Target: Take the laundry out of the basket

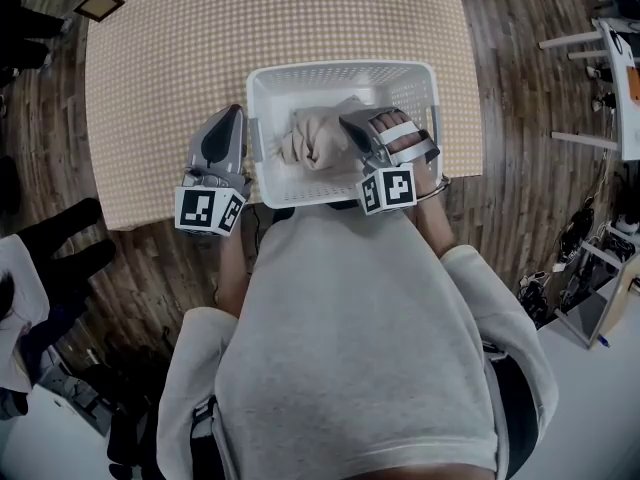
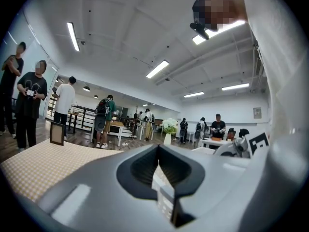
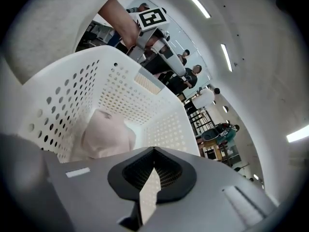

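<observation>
Our right gripper (image 1: 347,120) dips inside white basket (image 1: 340,68), jaws pressed together, nothing between. Beige laundry (image 1: 318,140) lies bunched on basket floor, near its tip. Our left gripper (image 1: 230,115) sits outside basket's left wall, jaws together, empty. Basket stands on checked table (image 1: 180,48).

- The person wears a light grey sweatshirt (image 1: 350,328), plain, with no print showing.
- Its 2 long sleeves (image 1: 188,360) are loose and creased, and stop short of the wrists.
- The left gripper (image 1: 233,111) has a smooth grey shell that tapers to a point, with a dark oval patch on top.
- The right gripper (image 1: 347,120) is grey too, with 2 white bands across a darker middle.
- Each carries a marker cube (image 1: 388,188) at its rear end, with black squares on white.
- Inside each shell, black ribbed pads (image 3: 137,170) line a V-shaped recess.
- A small pale label (image 3: 77,172) sits on the right shell.
</observation>
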Demonstrator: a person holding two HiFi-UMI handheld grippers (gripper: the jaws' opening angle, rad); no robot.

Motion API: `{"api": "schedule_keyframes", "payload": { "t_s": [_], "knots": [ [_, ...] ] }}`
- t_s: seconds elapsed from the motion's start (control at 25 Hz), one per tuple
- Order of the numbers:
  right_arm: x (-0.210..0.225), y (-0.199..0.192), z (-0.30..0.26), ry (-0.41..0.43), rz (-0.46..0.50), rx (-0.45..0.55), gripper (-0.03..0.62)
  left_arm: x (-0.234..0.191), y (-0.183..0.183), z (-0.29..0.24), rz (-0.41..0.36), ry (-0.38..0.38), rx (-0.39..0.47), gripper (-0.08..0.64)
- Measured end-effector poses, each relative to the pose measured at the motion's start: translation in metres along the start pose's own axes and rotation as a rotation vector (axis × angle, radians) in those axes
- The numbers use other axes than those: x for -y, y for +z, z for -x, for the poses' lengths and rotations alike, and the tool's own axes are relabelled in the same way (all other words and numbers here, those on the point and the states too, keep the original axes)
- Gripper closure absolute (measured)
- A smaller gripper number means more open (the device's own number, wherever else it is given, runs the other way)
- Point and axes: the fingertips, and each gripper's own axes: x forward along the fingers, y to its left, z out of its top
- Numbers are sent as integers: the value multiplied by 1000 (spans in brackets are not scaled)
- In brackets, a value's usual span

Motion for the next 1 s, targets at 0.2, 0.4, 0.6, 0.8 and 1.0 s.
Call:
{"api": "schedule_keyframes", "payload": {
  "t_s": [0.2, 0.4, 0.6, 0.8, 1.0],
  "knots": [
    [-23, -6, -7, 226, -142, -32, 410, -1, 3, 1, 4, 7, 12, 554],
    [-89, -27, -15, 672, -202, -165, -2, -3, 5, 0, 6, 15, 21, 554],
    [-124, -46, -44, 744, -134, -271, -6, -7, 6, 1, 6, 28, 21, 554],
    [-146, -57, -82, 748, -68, -309, -6, -13, 6, 3, 8, 49, 16, 554],
    [-162, -63, -89, 831, -66, -312, -6, -16, 8, 6, 8, 60, 23, 554]
  ]
}}
